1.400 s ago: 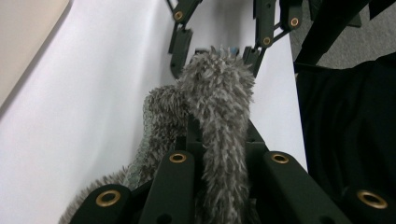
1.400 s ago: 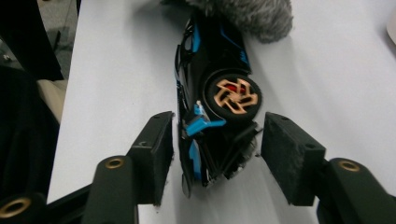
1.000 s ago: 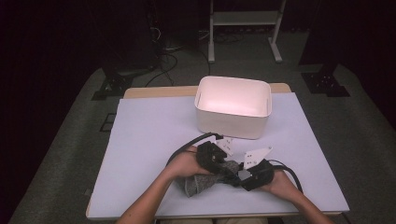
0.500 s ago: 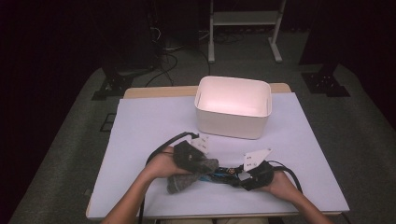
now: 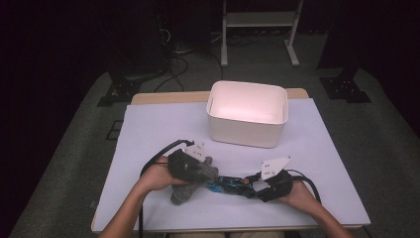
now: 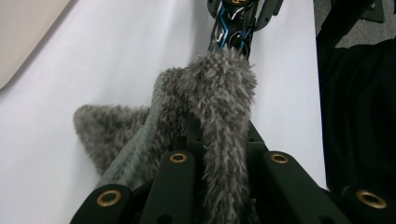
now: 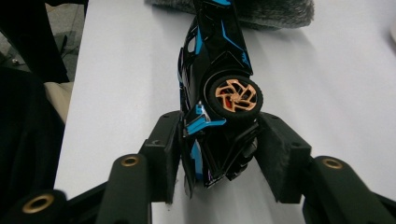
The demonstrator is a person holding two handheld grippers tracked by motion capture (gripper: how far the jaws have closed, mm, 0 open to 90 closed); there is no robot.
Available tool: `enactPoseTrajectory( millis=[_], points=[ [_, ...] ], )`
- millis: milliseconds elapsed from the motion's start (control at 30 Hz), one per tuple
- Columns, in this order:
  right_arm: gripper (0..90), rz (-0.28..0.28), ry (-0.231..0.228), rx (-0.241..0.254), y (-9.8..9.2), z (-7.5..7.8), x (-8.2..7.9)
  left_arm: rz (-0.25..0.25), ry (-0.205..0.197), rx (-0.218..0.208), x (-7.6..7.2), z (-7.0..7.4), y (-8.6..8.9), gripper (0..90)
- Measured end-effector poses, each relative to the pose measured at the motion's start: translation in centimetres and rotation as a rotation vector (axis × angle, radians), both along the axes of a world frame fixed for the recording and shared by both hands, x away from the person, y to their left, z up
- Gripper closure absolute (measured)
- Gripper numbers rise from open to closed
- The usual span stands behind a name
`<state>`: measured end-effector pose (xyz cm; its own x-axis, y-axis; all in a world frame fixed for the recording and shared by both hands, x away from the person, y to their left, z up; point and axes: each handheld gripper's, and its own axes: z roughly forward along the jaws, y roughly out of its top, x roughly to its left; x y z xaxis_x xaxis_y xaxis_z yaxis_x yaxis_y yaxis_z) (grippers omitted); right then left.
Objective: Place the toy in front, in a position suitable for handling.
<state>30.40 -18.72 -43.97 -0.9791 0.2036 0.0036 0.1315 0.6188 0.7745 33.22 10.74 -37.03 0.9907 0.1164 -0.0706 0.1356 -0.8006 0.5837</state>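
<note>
Left tongs (image 5: 194, 171) clamp furry sock (image 6: 210, 107); right tongs (image 5: 261, 186) grip toy car (image 7: 217, 93), half out, near bin (image 5: 247, 130).

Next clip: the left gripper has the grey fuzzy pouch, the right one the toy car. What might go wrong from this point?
1. The right gripper grips the toy car at its tail end on its side; its jaws have just been opening, so the car may slip out.
2. The left gripper pinches a fold of the fuzzy pouch; the pile may slide free.
3. The car's nose sits at the pouch's edge and may snag.
</note>
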Motion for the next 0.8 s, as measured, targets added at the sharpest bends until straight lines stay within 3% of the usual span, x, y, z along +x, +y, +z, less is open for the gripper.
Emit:
enactPoseTrajectory(
  millis=[33,200,233,333,467,600,700,800],
  points=[
    [55.5,0.008,0.007,0.005,-0.1,0.0,0.0,-0.008,0.003,0.000,0.0,-0.1,-0.3,80.7],
    [56.2,0.012,0.017,0.003,0.0,0.0,0.1,-0.041,0.011,-0.026,0.0,0.1,-2.0,80.7],
    [56.4,0.013,0.015,0.005,0.0,0.0,0.0,-0.063,0.005,-0.021,0.1,0.0,-3.1,80.7],
    [56.5,0.011,0.012,0.004,0.0,0.0,-0.1,-0.075,0.005,-0.016,0.2,-0.1,-3.8,80.7],
    [55.2,0.011,0.012,0.004,0.0,0.0,0.0,-0.049,0.007,-0.008,0.4,-0.1,-2.5,80.8],
    [44.7,-0.003,0.015,-0.021,-0.2,-0.1,-0.2,-0.027,0.014,-0.016,0.5,0.0,-1.4,80.7],
    [38.7,-0.018,0.036,-0.031,-0.4,-0.4,-0.1,-0.028,0.013,-0.008,0.5,0.0,-1.8,80.7],
    [43.9,-0.023,0.033,-0.013,-0.5,-0.4,0.0,-0.048,0.005,0.003,0.5,0.2,-2.7,80.7]
  ],
)
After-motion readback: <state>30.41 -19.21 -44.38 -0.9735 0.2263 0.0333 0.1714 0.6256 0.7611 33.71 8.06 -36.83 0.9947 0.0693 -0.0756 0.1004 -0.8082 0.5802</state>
